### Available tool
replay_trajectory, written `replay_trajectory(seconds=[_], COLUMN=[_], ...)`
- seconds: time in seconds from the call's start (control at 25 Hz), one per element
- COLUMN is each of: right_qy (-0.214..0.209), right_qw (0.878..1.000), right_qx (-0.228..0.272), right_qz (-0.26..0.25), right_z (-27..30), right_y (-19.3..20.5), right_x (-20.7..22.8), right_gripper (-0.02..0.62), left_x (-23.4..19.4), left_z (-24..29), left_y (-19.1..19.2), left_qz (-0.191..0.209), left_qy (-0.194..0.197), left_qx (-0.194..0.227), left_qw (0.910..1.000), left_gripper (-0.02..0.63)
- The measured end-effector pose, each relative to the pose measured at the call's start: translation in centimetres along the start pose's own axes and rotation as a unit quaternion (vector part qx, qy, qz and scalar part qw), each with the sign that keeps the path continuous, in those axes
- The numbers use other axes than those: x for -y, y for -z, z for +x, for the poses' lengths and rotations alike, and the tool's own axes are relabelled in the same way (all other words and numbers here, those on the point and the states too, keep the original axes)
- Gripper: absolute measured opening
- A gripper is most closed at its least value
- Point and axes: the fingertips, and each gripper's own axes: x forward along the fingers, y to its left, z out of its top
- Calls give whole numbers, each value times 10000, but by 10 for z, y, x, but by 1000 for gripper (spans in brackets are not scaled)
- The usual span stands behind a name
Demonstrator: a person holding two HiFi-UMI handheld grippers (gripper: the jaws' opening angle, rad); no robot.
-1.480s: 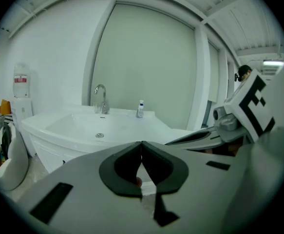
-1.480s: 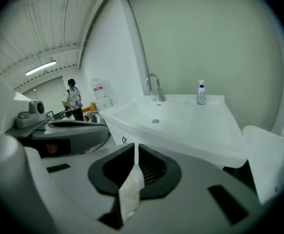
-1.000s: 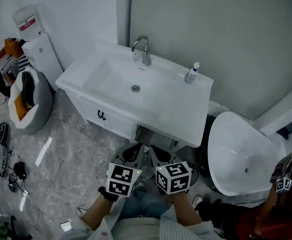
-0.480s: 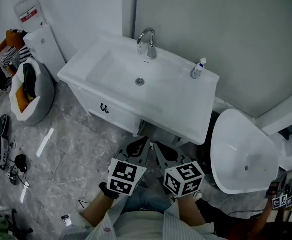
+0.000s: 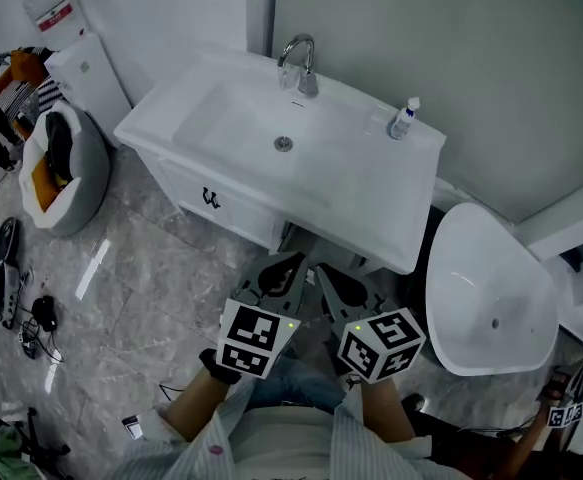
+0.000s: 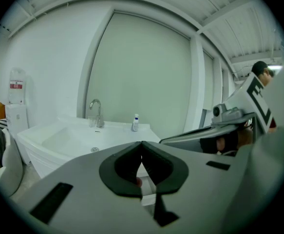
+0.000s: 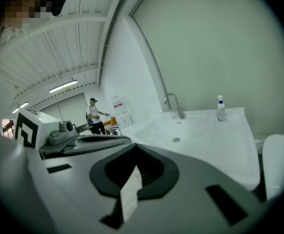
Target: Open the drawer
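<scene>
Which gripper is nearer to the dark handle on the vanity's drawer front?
Left. The left gripper is below and to the right of the drawer handle, apart from it; the right gripper is farther to the right.

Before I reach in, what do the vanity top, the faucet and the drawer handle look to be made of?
Vanity top: glossy white, likely ceramic or cast resin; it runs smoothly into the basin.
Faucet: polished metal, probably chrome, with bright highlights on the curved spout.
Drawer handle: small and dark against the white front, perhaps dark metal; too small to tell.
</scene>
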Motion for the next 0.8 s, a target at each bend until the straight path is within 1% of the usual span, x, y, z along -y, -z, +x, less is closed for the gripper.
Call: replay_trajectory(seconds=[0.16,0.64,0.8], right_qy=[-21,11,49], right_qw=[10000,9999,9999], right_qx=[73,20,8], right_qz=[23,-118,-99], right_z=[0,6,6], right_y=[-4,-7,-8], right_x=[-1,-4,-3], right_gripper=[8,8,8], left_x=[0,-6,-7], left_z=[0,-2,0], left_y=[0,-6,-11], left_qz=[7,104,123], left_qy=[19,77,176], left_qx=[0,37,45], left_qw=[10000,9999,9998], left_gripper=[17,17,17])
